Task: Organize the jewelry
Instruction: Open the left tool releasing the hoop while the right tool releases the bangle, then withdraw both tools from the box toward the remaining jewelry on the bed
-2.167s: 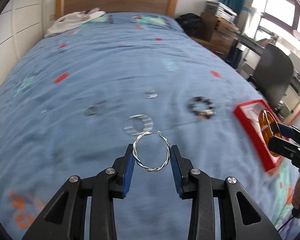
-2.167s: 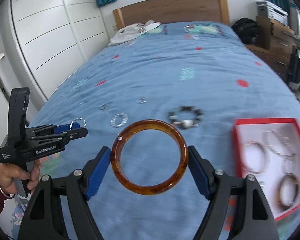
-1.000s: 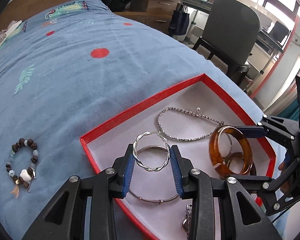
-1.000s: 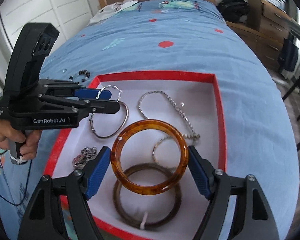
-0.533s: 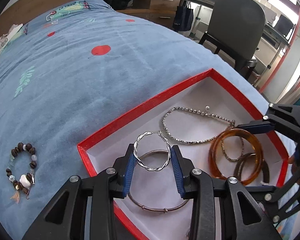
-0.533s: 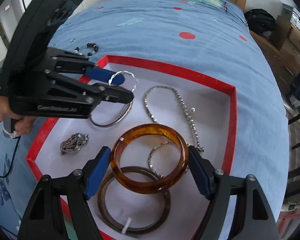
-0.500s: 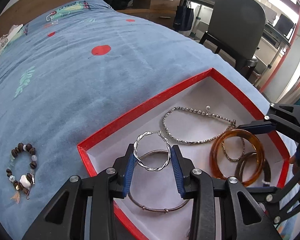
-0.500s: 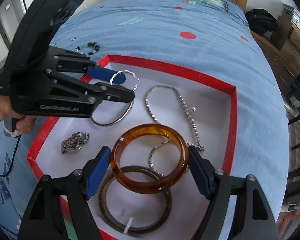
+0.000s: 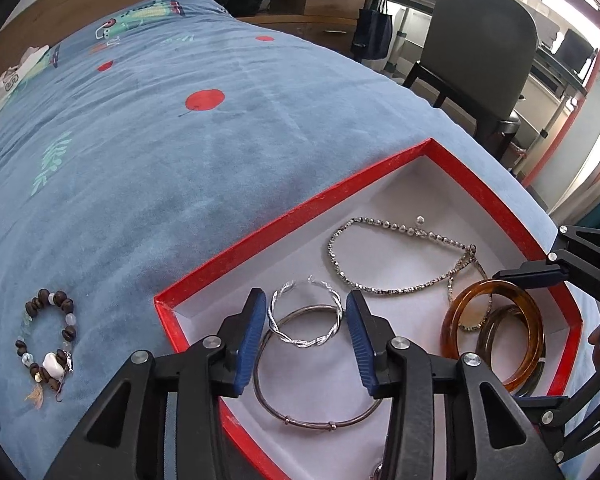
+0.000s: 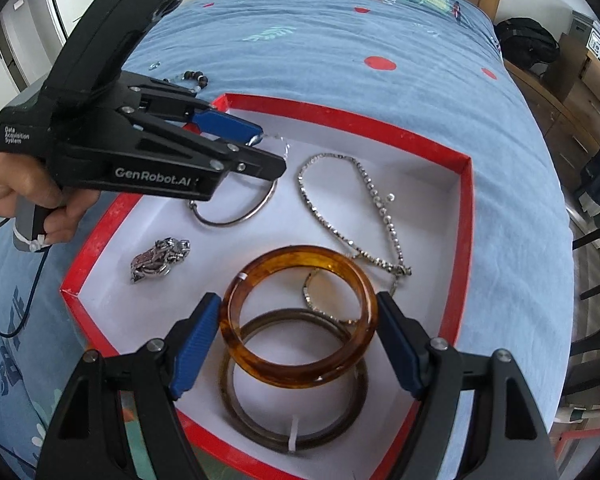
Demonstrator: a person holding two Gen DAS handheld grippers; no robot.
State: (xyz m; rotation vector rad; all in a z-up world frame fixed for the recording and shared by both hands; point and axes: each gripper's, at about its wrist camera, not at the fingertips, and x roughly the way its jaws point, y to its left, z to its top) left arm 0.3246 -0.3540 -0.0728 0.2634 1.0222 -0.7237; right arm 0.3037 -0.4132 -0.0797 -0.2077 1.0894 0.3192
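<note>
- The left gripper [image 9: 306,330] hangs over the near-left corner of the red box [image 9: 284,222], its jaws just opened; the twisted silver hoop [image 9: 305,326] sits between the pads with a gap on each side, so the jaws are open and no longer press on it. The hoop leans on the plain silver bangle [image 9: 316,392] already on the box floor, which suggests it is being let go there.
- The right gripper [image 10: 298,342] has its jaws at either side of the amber bangle [image 10: 300,316], pads touching or nearly touching its rim; whether they press cannot be told. The bangle tilts, one edge resting on the dark bangle [image 10: 296,412] beneath it, over the near-right part of the box.
- Both pieces are brought here because the box gathers the jewelry: a beaded chain [image 10: 352,216] and a silver charm [image 10: 160,258] already lie inside.
- The 2 grippers work from opposite sides, well apart, so neither blocks the other.
- The box's low red walls lie near both grippers; lifting clear looks safer than sliding out sideways.
- 1 beaded bracelet [image 9: 48,340] lies outside on the blue bed [image 9: 140,140], with open cover around it.
</note>
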